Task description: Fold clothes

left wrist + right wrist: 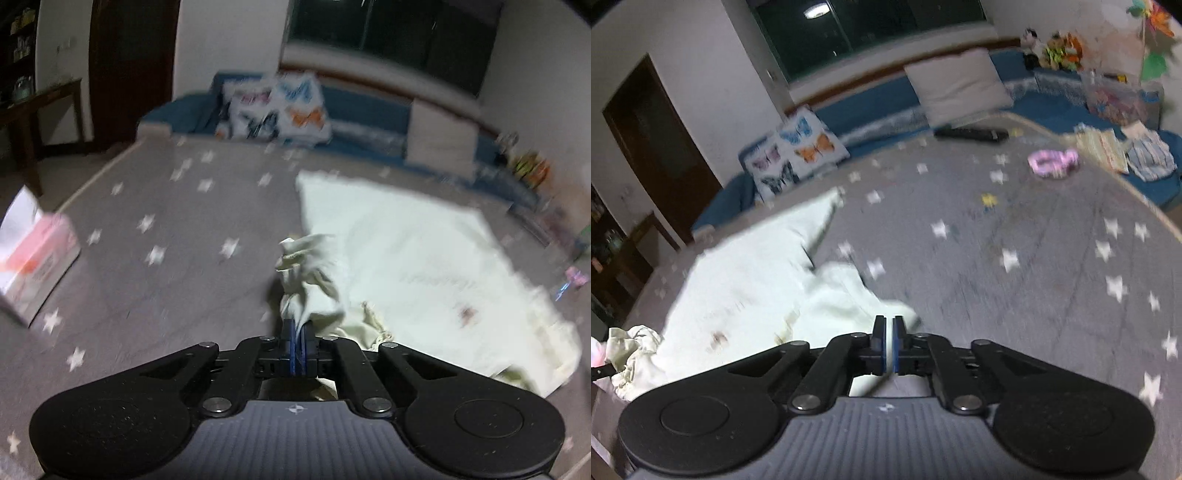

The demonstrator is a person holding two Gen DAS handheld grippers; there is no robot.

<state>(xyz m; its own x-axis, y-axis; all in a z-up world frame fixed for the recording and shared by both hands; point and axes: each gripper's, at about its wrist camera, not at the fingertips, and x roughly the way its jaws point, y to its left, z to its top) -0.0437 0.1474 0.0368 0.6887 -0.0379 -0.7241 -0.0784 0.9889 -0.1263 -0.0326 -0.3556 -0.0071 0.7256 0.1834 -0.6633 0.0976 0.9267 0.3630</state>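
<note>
A pale cream garment (406,258) lies spread on the grey star-patterned mat (166,266), to the right of my left gripper (296,326). That gripper is shut on a bunched corner of the garment, and the gathered cloth (306,273) rises just beyond the blue pads. In the right wrist view the same garment (746,295) lies to the left. My right gripper (888,321) is shut on its near right edge, with cloth showing around and under the jaws. The bunched corner (631,350) shows at the far left edge of this view.
A pink-and-white tissue box (33,262) stands on the mat at the left. A butterfly pillow (273,107) and a white cushion (956,85) lean on the blue surround. A pink object (1052,162), a black remote (971,133) and folded clothes (1145,151) lie far right.
</note>
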